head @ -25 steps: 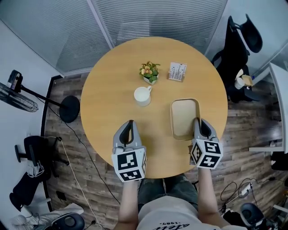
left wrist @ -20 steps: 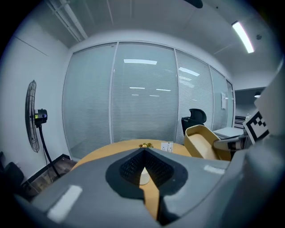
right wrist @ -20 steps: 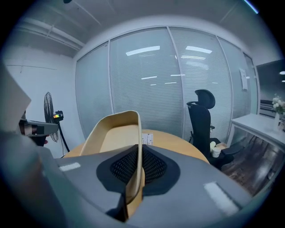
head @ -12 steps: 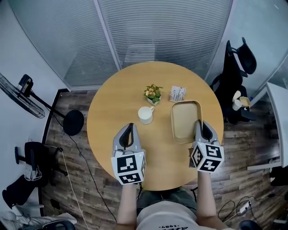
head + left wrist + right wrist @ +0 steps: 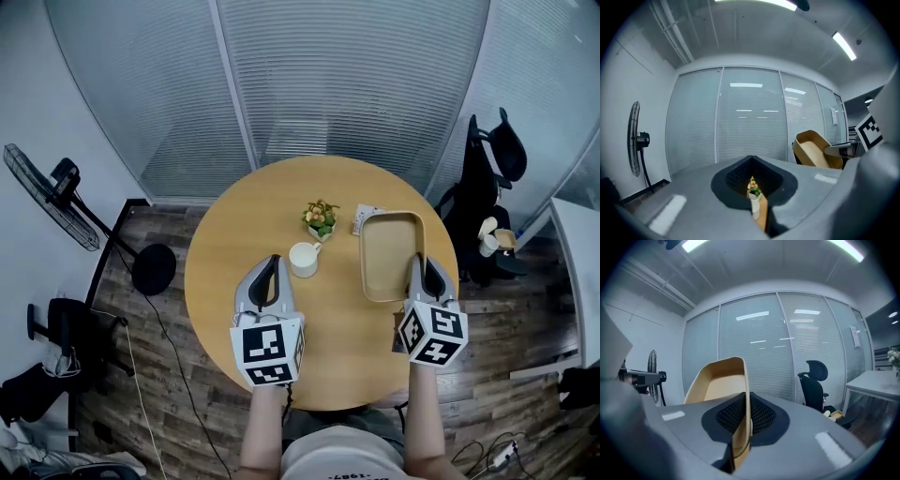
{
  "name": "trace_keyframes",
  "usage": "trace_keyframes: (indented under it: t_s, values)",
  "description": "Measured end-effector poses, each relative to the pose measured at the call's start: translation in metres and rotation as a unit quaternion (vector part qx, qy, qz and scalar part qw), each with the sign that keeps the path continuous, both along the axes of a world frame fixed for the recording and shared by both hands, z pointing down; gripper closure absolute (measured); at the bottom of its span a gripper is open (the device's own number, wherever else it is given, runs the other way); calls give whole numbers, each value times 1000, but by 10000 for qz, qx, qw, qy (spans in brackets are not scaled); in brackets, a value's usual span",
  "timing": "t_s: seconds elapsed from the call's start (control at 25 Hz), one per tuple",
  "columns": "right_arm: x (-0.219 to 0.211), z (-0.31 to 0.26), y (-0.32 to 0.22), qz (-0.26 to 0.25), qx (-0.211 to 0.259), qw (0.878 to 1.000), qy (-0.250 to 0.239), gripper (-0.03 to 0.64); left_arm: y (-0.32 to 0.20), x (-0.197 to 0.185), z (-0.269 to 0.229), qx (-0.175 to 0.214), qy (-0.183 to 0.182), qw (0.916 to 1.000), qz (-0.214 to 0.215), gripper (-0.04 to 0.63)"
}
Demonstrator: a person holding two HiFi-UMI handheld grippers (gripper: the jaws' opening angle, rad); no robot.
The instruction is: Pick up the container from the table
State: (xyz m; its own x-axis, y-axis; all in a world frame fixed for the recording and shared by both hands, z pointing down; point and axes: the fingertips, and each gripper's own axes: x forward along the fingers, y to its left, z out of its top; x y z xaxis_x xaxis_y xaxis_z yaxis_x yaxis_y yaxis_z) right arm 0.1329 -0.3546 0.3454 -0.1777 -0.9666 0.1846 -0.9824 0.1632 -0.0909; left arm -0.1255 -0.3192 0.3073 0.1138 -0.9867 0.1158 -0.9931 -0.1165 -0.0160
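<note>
The tan oblong container hangs above the round wooden table, tilted, with my right gripper shut on its near rim. In the right gripper view the rim stands pinched between the two dark pads, and the container's hollow faces left. My left gripper hovers over the table's left half with its jaws closed together and nothing in them. Through its narrow slit in the left gripper view I see the flower pot. The container shows at the right of that view.
On the table stand a white cup, a small potted plant and a card holder, partly hidden by the container. A black office chair stands to the right, a floor fan to the left, and glass walls with blinds behind.
Both grippers have risen. The container has come up off the table in the right gripper. The table looks smaller and further below.
</note>
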Motion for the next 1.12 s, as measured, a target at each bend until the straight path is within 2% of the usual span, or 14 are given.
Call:
trace_keyframes:
  t_s: [0.6,1.12]
  values:
    - [-1,-34,6,13,437,9990,-105,580,13,-1,-34,409,20,9991,-49,595]
    - [-7,-38,9,-82,484,9987,-155,580,15,-5,-34,411,30,9991,-111,595]
